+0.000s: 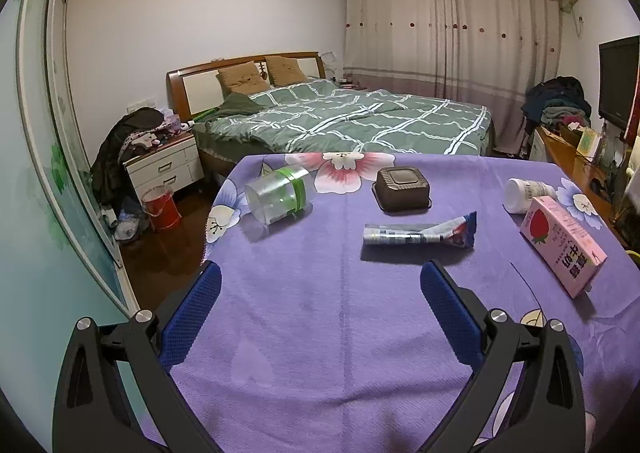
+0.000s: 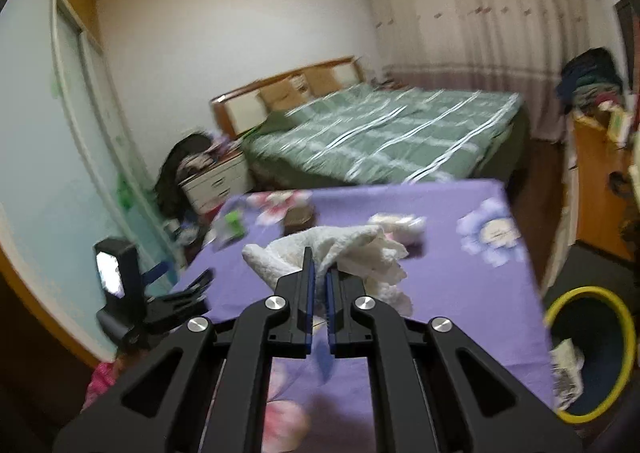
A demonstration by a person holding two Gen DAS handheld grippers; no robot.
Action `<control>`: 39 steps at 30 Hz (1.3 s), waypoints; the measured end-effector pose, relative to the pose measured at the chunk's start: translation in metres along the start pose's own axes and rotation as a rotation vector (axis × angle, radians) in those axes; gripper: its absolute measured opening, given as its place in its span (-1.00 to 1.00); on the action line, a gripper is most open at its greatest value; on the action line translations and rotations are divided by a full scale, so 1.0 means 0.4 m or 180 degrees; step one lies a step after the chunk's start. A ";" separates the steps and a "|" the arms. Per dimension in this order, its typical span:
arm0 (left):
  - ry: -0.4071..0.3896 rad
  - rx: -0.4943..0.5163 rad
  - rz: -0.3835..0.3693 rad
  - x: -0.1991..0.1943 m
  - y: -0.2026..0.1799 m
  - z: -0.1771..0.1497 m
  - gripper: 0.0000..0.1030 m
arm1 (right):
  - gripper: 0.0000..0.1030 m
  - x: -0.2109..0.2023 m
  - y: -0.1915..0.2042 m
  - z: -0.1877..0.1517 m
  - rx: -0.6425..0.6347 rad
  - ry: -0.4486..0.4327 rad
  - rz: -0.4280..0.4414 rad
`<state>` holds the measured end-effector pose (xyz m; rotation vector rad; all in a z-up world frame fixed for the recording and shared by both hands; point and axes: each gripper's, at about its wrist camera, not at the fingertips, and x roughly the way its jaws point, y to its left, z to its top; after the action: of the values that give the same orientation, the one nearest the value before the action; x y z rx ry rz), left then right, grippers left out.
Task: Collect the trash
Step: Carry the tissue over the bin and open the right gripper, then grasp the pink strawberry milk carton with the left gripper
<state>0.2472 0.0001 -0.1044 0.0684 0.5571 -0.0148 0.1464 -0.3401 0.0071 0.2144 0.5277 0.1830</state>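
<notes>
My right gripper (image 2: 319, 265) is shut on a crumpled white tissue (image 2: 352, 249) and holds it above the purple tablecloth (image 2: 460, 293). A yellow-rimmed dark bin (image 2: 592, 353) with some paper in it stands on the floor to the right of the table. My left gripper (image 1: 320, 277) is open and empty above the cloth (image 1: 304, 333). Ahead of it lie a rolled foil wrapper (image 1: 420, 235), a pink milk carton (image 1: 562, 247), a clear plastic jar (image 1: 278, 193) on its side, a brown plastic tub (image 1: 402, 189) and a white bottle (image 1: 524, 193).
A bed (image 1: 352, 117) stands beyond the table. A nightstand (image 1: 164, 165) and a red bucket (image 1: 160, 207) are at the left. A wooden desk (image 1: 580, 165) with clutter runs along the right. The left gripper's body (image 2: 132, 293) shows in the right wrist view.
</notes>
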 end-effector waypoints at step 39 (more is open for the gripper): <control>0.0511 0.0477 -0.0973 -0.036 -0.531 0.067 0.91 | 0.05 -0.002 -0.534 -0.232 0.1107 0.0072 -0.2247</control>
<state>0.2423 -0.2138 -0.0871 0.1309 0.7224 -0.3514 0.1230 -0.5314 -0.1238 0.3507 0.6271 -0.5981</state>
